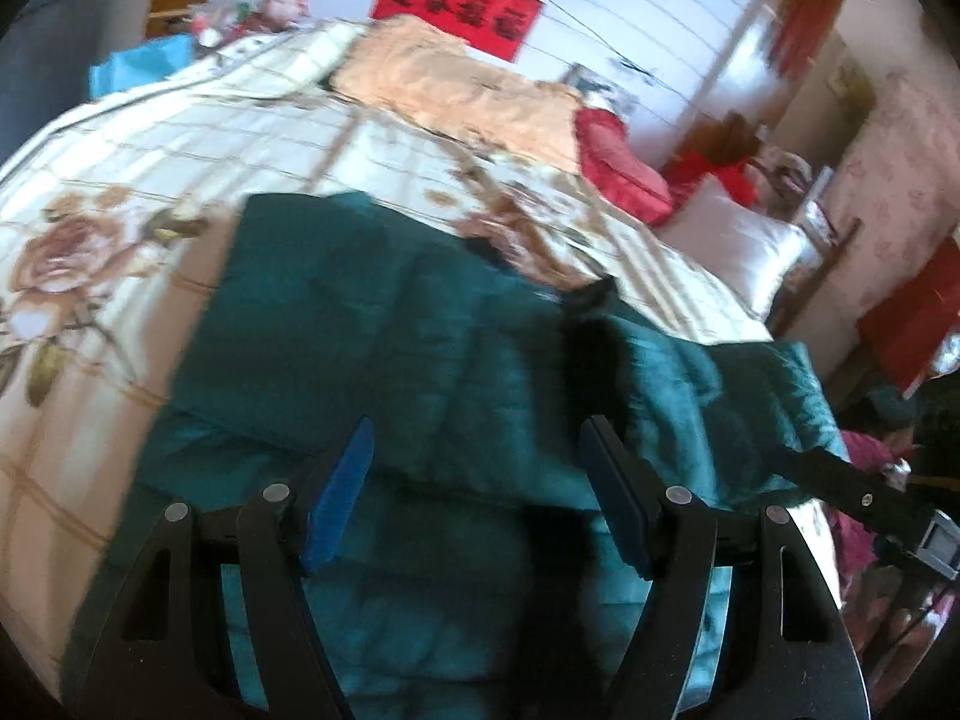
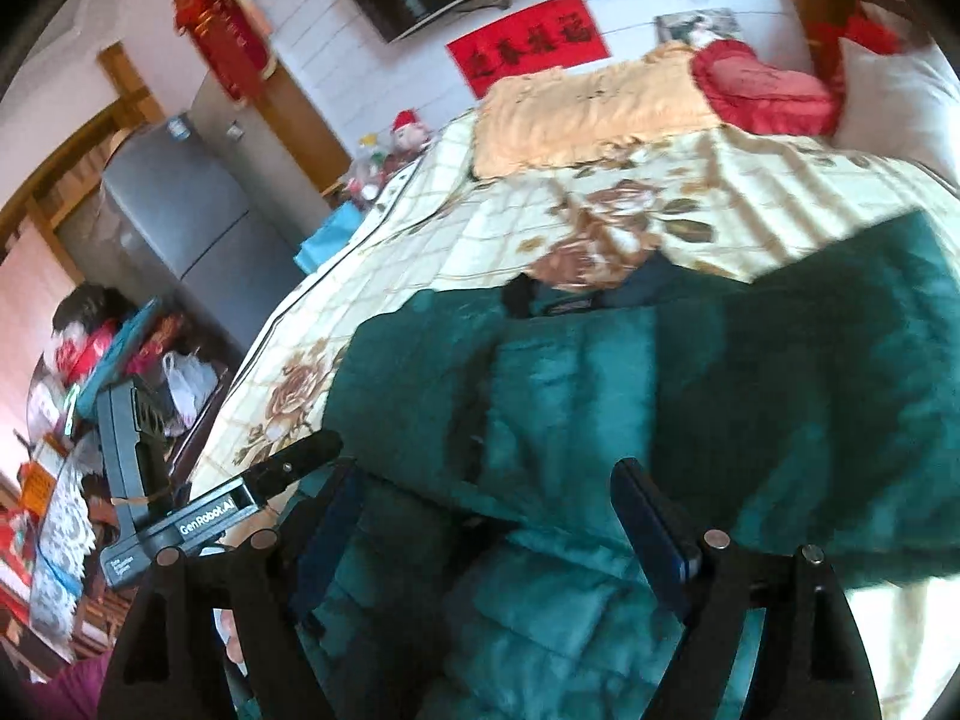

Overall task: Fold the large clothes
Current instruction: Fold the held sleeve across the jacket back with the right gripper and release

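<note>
A large dark green quilted jacket (image 1: 420,330) lies spread on the bed, collar toward the far end; it also fills the right wrist view (image 2: 600,390). My left gripper (image 1: 477,444) is open and empty, held just above the jacket's near part. My right gripper (image 2: 480,486) is open and empty above the jacket's near edge. The right gripper's body shows at the right of the left wrist view (image 1: 840,474). The left gripper's body shows at the left of the right wrist view (image 2: 240,504).
The bed has a cream floral bedspread (image 1: 120,180), an orange blanket (image 1: 456,84), a red heart cushion (image 1: 618,162) and a white pillow (image 1: 738,246) at its far end. A grey fridge (image 2: 192,222) and cluttered items (image 2: 90,390) stand beside the bed.
</note>
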The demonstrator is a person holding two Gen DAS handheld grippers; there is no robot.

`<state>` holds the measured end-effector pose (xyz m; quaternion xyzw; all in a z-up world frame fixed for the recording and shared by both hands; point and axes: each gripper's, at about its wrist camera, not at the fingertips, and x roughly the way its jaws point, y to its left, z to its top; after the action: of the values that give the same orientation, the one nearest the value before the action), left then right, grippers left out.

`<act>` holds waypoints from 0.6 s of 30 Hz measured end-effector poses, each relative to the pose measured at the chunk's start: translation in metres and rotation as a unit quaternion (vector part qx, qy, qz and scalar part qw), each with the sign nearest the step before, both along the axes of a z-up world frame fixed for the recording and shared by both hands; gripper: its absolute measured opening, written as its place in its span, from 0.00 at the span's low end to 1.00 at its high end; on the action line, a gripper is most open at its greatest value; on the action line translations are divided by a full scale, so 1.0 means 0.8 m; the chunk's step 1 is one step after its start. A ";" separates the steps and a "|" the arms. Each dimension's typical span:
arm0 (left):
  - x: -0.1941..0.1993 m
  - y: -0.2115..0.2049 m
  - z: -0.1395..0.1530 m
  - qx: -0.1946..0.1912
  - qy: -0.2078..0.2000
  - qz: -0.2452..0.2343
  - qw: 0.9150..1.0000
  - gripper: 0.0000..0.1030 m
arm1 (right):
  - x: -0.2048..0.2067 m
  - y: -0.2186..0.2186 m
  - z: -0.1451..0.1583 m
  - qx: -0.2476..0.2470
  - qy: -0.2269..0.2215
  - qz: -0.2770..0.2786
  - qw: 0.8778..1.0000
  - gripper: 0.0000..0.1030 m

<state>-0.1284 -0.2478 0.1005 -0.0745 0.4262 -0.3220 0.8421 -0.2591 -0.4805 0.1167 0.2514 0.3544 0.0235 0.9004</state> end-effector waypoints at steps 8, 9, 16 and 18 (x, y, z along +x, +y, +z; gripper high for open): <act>-0.004 -0.086 -0.010 0.018 0.029 -0.037 0.999 0.69 | -0.079 -0.044 0.019 0.016 -0.015 -0.039 0.999 0.79; -0.004 -0.094 -0.013 0.022 0.033 -0.039 0.998 0.69 | -0.088 -0.046 0.023 0.009 -0.014 -0.041 0.999 0.79; -0.002 -0.143 -0.044 0.058 0.038 -0.033 0.997 0.65 | -0.130 -0.062 0.038 -0.003 -0.024 -0.053 0.998 0.79; -0.006 -0.149 -0.042 0.067 0.027 -0.045 0.996 0.36 | -0.140 -0.068 0.039 -0.006 -0.024 -0.059 0.998 0.79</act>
<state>-0.1334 -0.3674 0.0668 -0.0066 0.4721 -0.3284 0.8180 -0.3708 -0.5349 0.1477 0.2657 0.3170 -0.0253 0.9101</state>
